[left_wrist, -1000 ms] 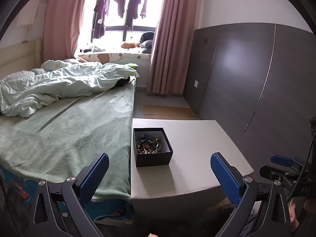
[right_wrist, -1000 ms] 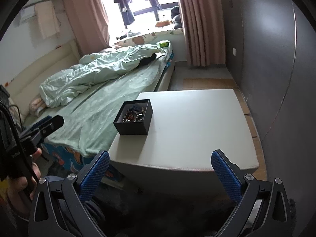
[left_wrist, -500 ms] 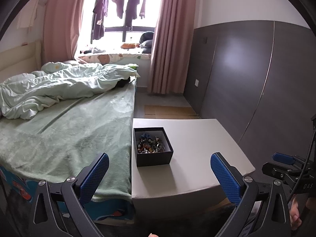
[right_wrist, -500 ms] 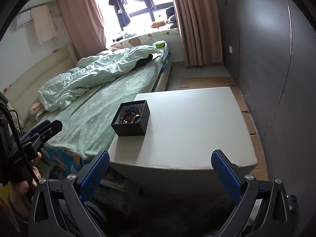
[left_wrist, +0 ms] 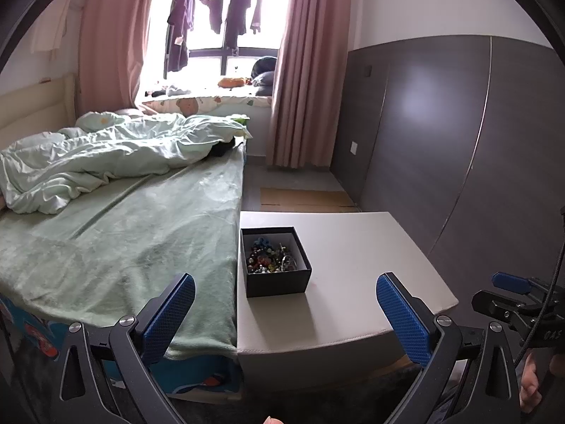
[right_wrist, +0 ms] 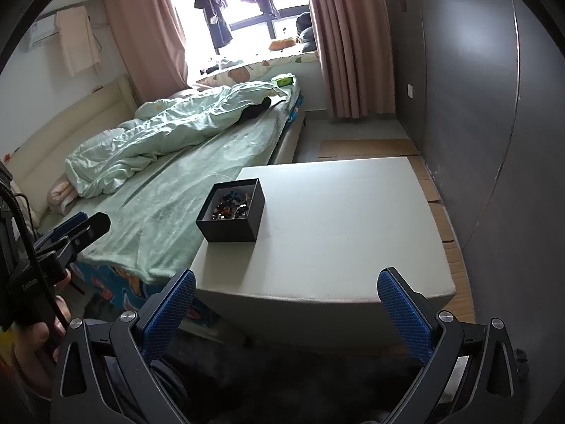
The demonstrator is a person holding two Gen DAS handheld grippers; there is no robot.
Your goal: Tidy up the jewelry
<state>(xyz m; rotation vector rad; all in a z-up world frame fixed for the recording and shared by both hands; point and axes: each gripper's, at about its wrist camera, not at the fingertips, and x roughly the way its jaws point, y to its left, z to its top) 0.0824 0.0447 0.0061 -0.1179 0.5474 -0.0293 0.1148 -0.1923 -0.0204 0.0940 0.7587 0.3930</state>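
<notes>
A small black open box [left_wrist: 277,275] [right_wrist: 231,219] holding a heap of mixed beaded jewelry [left_wrist: 270,258] [right_wrist: 231,205] sits near the left edge of a white table [left_wrist: 353,275] [right_wrist: 339,219]. My left gripper [left_wrist: 286,314] hangs open, short of the table's near edge, with nothing between its blue pads. My right gripper [right_wrist: 287,314] is open too, held back from the table's front edge and empty. Each gripper shows at the side of the other's view.
A bed with a green blanket [left_wrist: 123,233] [right_wrist: 197,183] butts against the table's left side. A dark grey wardrobe wall [left_wrist: 459,141] runs along the right. Cardboard sheets [left_wrist: 303,199] lie on the floor beyond the table. A dark rug [right_wrist: 282,381] lies below the grippers.
Both grippers have edged a little closer to the table and tilted slightly; the box sits lower in the right wrist view. Both stay open and empty.
</notes>
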